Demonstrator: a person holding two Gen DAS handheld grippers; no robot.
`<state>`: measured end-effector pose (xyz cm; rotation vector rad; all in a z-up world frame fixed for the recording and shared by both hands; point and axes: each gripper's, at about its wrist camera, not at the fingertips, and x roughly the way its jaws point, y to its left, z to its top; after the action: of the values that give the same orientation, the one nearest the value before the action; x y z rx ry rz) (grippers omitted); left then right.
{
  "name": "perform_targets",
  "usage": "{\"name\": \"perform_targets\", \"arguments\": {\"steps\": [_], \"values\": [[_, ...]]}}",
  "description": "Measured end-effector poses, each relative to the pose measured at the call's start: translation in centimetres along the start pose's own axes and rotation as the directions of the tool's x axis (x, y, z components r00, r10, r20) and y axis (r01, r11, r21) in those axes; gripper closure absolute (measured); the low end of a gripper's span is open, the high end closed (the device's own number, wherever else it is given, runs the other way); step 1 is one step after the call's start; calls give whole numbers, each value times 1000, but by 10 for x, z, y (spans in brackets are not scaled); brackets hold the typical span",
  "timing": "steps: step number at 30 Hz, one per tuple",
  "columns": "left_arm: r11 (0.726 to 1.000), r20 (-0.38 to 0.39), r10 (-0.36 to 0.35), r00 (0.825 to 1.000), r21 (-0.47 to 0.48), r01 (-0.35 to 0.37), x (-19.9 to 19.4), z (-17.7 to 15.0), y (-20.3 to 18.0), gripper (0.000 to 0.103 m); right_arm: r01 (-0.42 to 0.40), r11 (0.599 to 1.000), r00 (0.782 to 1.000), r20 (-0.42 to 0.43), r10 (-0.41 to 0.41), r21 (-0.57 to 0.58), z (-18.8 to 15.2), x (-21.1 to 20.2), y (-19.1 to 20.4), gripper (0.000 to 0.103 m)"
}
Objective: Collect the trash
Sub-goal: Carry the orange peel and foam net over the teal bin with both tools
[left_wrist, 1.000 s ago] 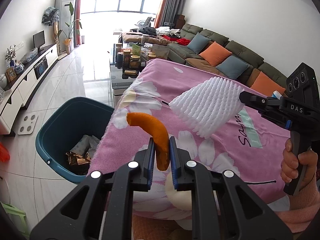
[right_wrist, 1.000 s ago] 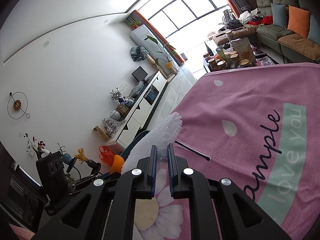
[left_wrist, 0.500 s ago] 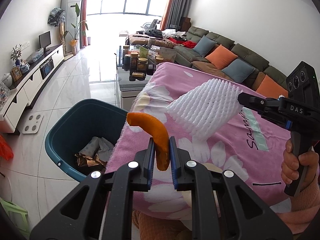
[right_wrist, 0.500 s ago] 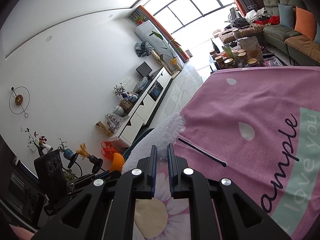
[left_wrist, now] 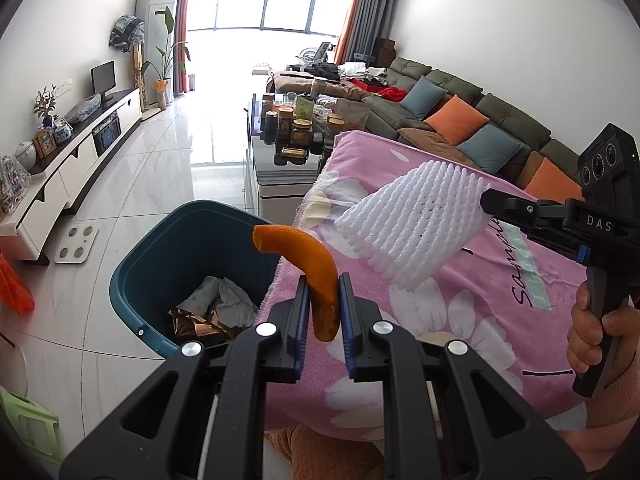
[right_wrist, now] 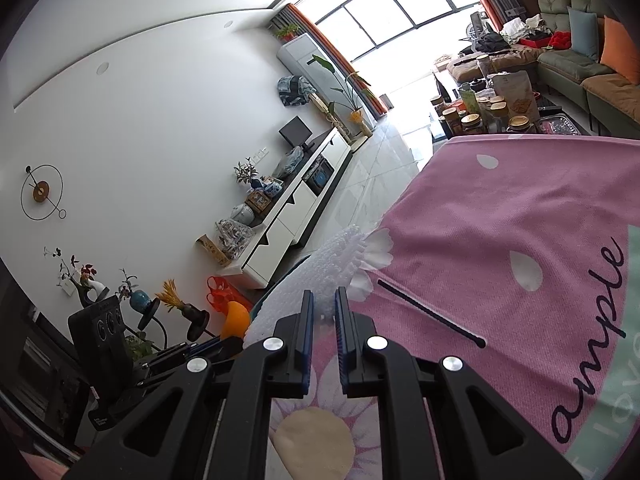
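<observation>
Our left gripper (left_wrist: 323, 294) pinches a curved strip of orange peel (left_wrist: 310, 264) between its blue pads, the peel rising above the fingertips and held over the edge of the pink flowered cloth (left_wrist: 472, 300). Our right gripper (right_wrist: 322, 300) is clamped on a white foam fruit net (left_wrist: 412, 222), which hangs in the air above the cloth, near the peel. Just beyond the peel, on the tiled floor beside the cloth, stands the teal bin (left_wrist: 132, 280); in it we see crumpled white paper (left_wrist: 224, 298) and a shiny brown wrapper (left_wrist: 192, 322). Farther back, a glass coffee table (left_wrist: 276, 168) carries lidded jars (left_wrist: 301, 130).
</observation>
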<state>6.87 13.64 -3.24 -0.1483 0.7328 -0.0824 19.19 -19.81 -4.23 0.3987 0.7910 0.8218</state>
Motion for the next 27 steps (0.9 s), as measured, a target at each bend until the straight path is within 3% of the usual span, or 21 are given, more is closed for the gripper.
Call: {"name": "perform_targets", "arguments": {"steps": [27], "values": [[995,2,77,997,-69,-76,6,5,32,88,-20,999,999,-41,18,-49,12,29,24,94]]}}
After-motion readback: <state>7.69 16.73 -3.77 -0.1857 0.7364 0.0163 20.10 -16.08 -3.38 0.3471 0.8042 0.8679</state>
